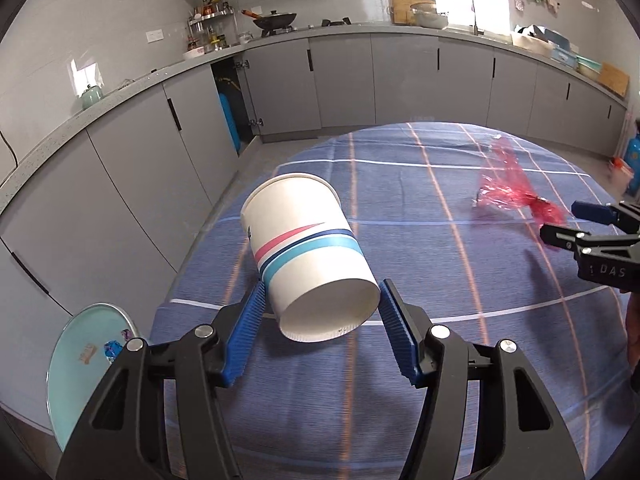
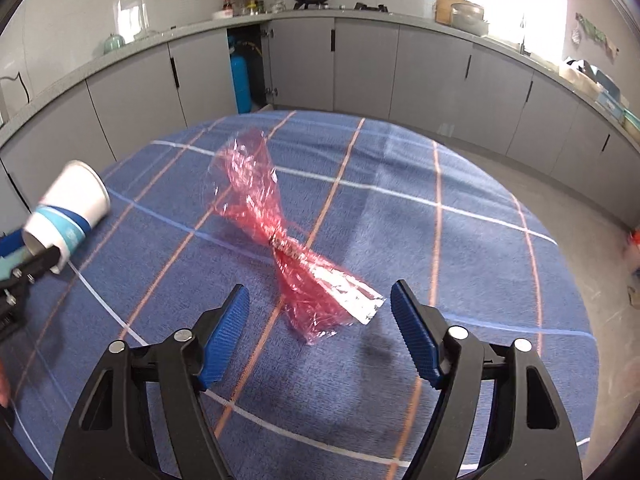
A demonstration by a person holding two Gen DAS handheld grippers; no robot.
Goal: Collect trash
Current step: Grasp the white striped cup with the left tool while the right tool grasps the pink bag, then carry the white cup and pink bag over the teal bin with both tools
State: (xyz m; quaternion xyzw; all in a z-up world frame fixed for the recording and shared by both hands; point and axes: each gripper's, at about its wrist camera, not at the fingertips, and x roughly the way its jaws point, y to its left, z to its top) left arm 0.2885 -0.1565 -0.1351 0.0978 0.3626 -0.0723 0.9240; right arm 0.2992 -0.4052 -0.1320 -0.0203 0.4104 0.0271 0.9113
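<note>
Blue-padded, the left gripper (image 1: 320, 312) clamps the base of a paper cup (image 1: 308, 248) held over the left side of the checked tablecloth (image 2: 440, 240), while the right gripper (image 2: 320, 308) has its jaws apart around the near end of a red plastic wrapper (image 2: 280, 232) lying mid-table.

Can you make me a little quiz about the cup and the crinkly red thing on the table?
1. True or false: the paper cup stands upright.
2. What lies between the open fingers of the right hand-held gripper? A) a red wrapper B) a spoon C) a banana
3. Fill in: the cup is gripped by the ___ hand-held gripper.

Key:
1. False, it is tipped over, with its base toward the camera.
2. A
3. Left: the left hand-held gripper clamps its base.
</note>
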